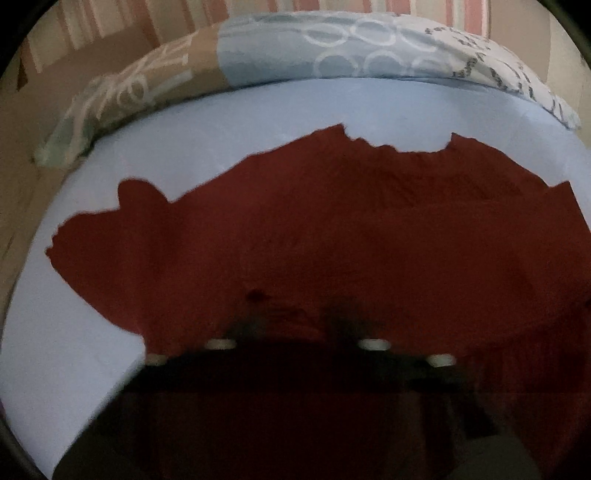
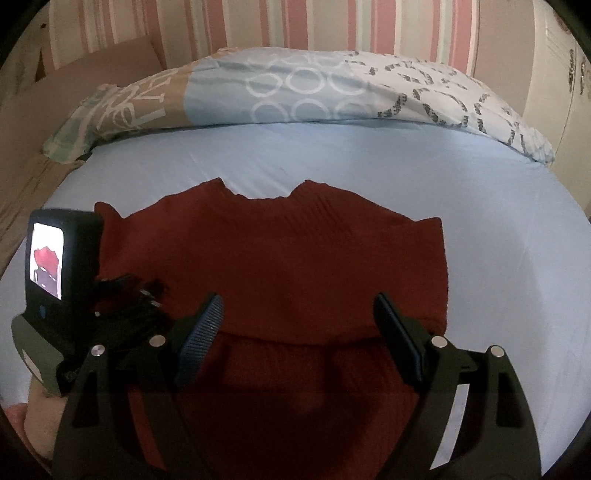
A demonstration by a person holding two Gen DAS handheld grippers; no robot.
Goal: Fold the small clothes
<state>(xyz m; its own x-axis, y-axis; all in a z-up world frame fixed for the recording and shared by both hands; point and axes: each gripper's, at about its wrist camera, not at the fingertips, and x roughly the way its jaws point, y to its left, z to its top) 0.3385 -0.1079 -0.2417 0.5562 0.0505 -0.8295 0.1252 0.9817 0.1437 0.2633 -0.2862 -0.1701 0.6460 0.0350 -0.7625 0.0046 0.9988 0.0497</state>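
Observation:
A dark red ribbed top (image 2: 295, 258) lies spread on the light blue bed sheet (image 2: 480, 206), neckline toward the pillow. Its lower part is folded up, with a fold edge across the front. It also fills the left wrist view (image 1: 314, 229). My right gripper (image 2: 297, 314) hovers open just above the fold, its fingers (image 2: 201, 332) wide apart and empty. My left gripper (image 1: 295, 321) is low over the top's left side, dark and blurred, so its jaws are unclear. Its body with a lit screen (image 2: 46, 258) shows at the left of the right wrist view.
A patterned blue, tan and white pillow (image 2: 295, 88) lies across the head of the bed. A striped pink and cream wall (image 2: 295, 22) rises behind it. A tan surface (image 2: 22, 155) borders the bed's left edge. Bare sheet lies right of the top.

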